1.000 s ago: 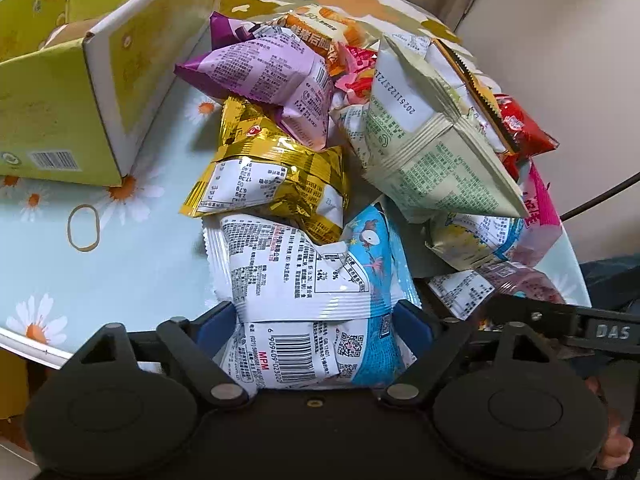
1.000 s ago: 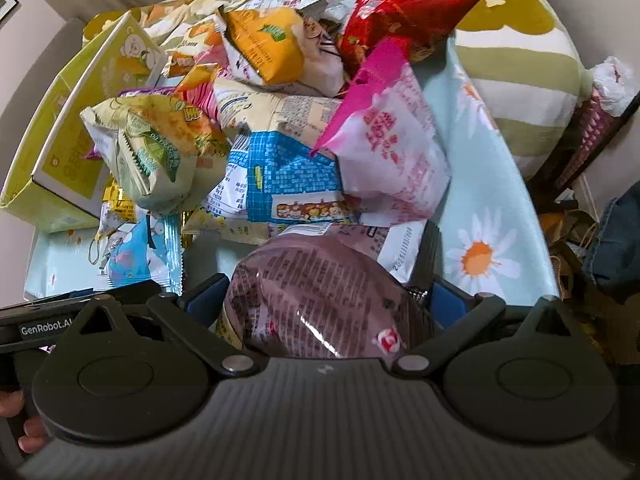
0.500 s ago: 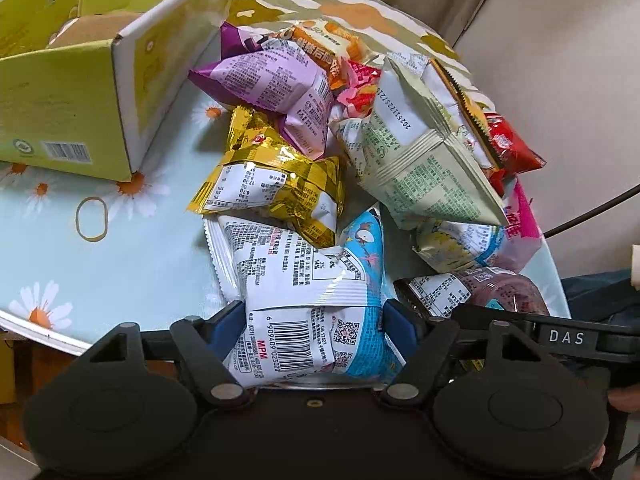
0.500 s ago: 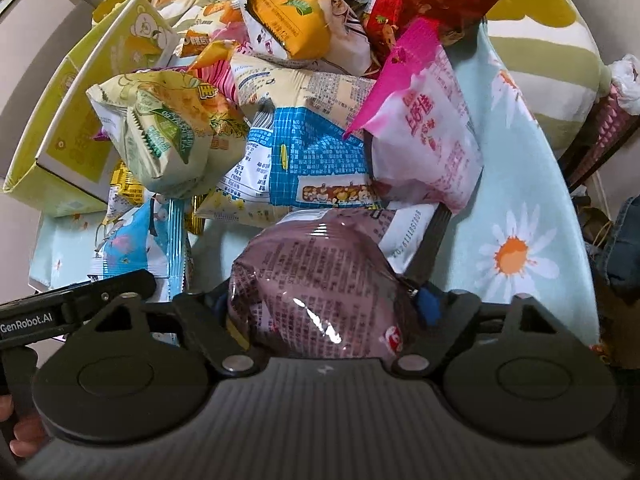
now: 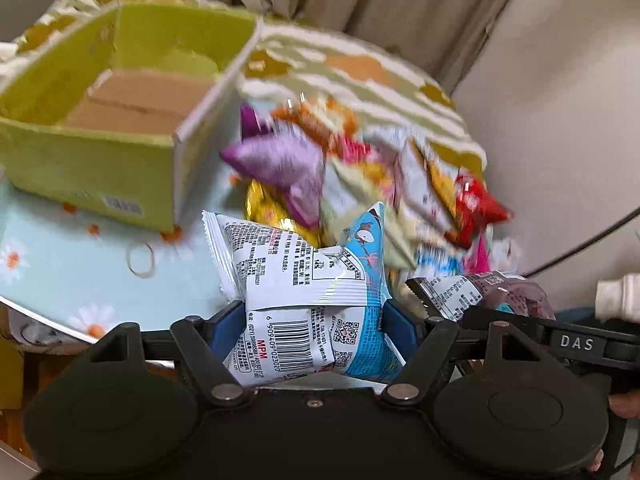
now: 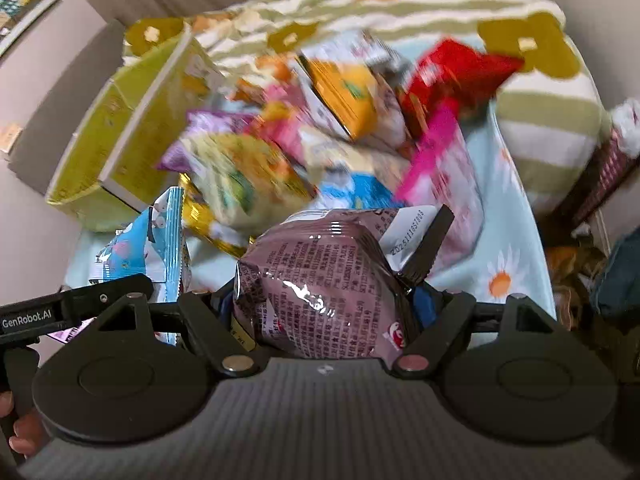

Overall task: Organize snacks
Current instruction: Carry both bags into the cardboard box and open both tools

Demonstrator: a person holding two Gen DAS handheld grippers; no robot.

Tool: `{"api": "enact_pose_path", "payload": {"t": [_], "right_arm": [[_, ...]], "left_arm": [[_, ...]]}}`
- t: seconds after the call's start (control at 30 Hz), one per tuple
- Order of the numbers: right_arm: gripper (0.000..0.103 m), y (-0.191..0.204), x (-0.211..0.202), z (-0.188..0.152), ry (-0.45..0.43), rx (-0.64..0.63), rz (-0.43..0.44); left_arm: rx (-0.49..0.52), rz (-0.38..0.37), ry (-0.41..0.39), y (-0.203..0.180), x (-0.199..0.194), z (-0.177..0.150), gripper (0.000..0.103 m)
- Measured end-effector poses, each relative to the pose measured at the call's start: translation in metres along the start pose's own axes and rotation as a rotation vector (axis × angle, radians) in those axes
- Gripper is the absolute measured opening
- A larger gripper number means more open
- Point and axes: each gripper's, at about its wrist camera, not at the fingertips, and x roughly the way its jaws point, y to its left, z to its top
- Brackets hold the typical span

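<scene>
Both jaws clamped: left gripper (image 5: 314, 322) on white-and-blue snack packet (image 5: 304, 300), right gripper (image 6: 326, 300) on mauve snack packet (image 6: 320, 284).

Compared with a second ago, both packets raised off daisy tablecloth (image 5: 60, 264), clear of snack pile (image 5: 360, 184); pile and yellow-green cardboard box (image 5: 92, 172) now motion-blurred, so still travelling. White-and-blue packet pinched mid-body, barcode facing camera, held near front-right corner of box, lower than its rim. Mauve packet farther from box, on the pile's near side, pinched across its width, foil creased. Box open on top, bare brown floor visible, no snacks inside. Judgement: pick step done for two packets, carry toward box under way, drop not yet made; rest of pile unsorted, right of box.
</scene>
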Motion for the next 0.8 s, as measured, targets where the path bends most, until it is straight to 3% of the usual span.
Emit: {"api": "enact_pose_path", "payload": {"t": [0.27,0.5,0.8], "right_arm": [[0.094,0.041,-0.029,0.04,-0.11,-0.093,0.071],[0.094,0.101,-0.029,0.083,-0.199,-0.19,0.103],[0.094,0.194,0.017,0.148,-0.254,-0.19,0.115]], "left_arm": [[0.002,0.073,-0.145,0.011,-0.041,0.04,0.078],[-0.009,0.128,-0.253,0.053,-0.057,0.1,0.078],[0.037,0.148,-0.262,0.132,-0.041,0.19,0.079]]}}
